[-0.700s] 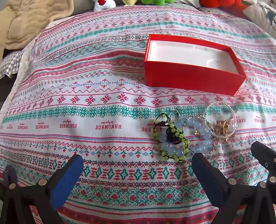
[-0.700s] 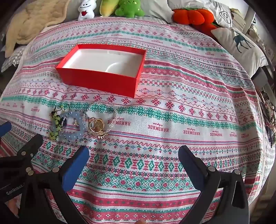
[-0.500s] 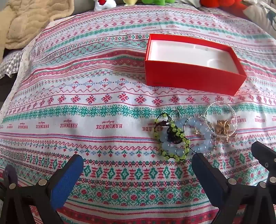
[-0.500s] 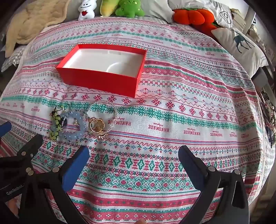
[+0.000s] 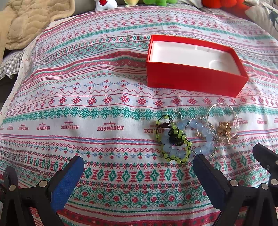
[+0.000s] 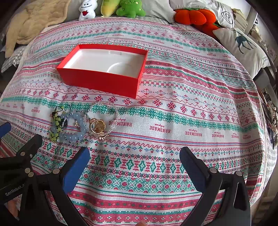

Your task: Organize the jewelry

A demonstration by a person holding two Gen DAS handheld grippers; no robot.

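While both jaws gape empty: left hand-held gripper [image 5: 138, 171] | right hand-held gripper [image 6: 134, 161] | bracelet pile [image 5: 194, 135] beside red box [image 5: 194, 83] | on bed's patterned cloth [image 5: 86, 97]

Left claw [image 5: 138, 161] spread wide, right claw [image 6: 134, 154] likewise, both angled downward

Box [image 5: 194, 83] sits on bedspread [image 5: 86, 87], upper right of left wrist view. Bracelet pile [image 5: 192, 137] lies just below it, apart (bracelets overlapping each other). Plush toys [image 6: 111, 8] along top edge; blanket [image 6: 29, 22] upper left, pillows [image 6: 243, 47] upper right.
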